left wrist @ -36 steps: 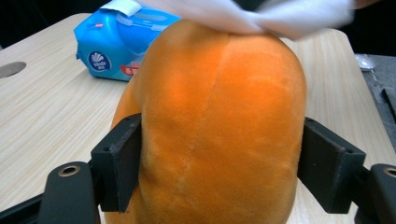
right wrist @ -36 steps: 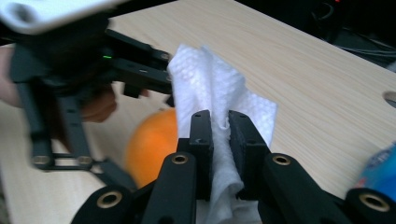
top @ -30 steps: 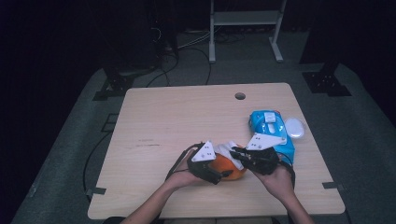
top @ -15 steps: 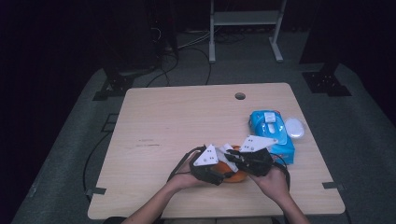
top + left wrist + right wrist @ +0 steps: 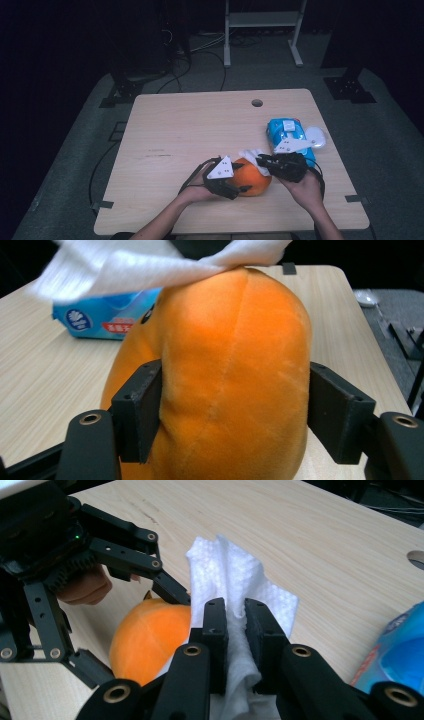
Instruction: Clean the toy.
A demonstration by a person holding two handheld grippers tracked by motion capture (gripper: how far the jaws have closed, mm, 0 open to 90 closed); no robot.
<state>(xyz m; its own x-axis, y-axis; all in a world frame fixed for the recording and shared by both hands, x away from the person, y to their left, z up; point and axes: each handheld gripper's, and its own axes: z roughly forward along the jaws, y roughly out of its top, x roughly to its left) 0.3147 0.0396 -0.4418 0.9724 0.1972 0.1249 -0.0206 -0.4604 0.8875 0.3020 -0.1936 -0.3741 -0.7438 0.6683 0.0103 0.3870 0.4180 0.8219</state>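
Observation:
An orange plush toy [image 5: 254, 181] lies on the wooden table [image 5: 190, 130] near its front edge. My left gripper [image 5: 241, 189] has just been closing and is shut on the toy [image 5: 230, 365], with both pads [image 5: 140, 410] pressed into its sides. My right gripper [image 5: 260, 161] comes in from the right, shut on a white wipe [image 5: 235, 575]. The wipe [image 5: 150, 262] drapes over the top of the toy [image 5: 150, 635]. The right jaws [image 5: 235, 615] pinch the wipe in a narrow fold.
A blue pack of wet wipes [image 5: 287, 135] lies right of the hands, with a white oval piece [image 5: 316, 136] at its right side. A round hole [image 5: 257, 103] is in the table's far edge. Beyond the table stand a dark floor, cables and a stand.
The left jaws have closed in on the orange toy. The right gripper has shifted a little with the wipe, which now lies over the toy's top.

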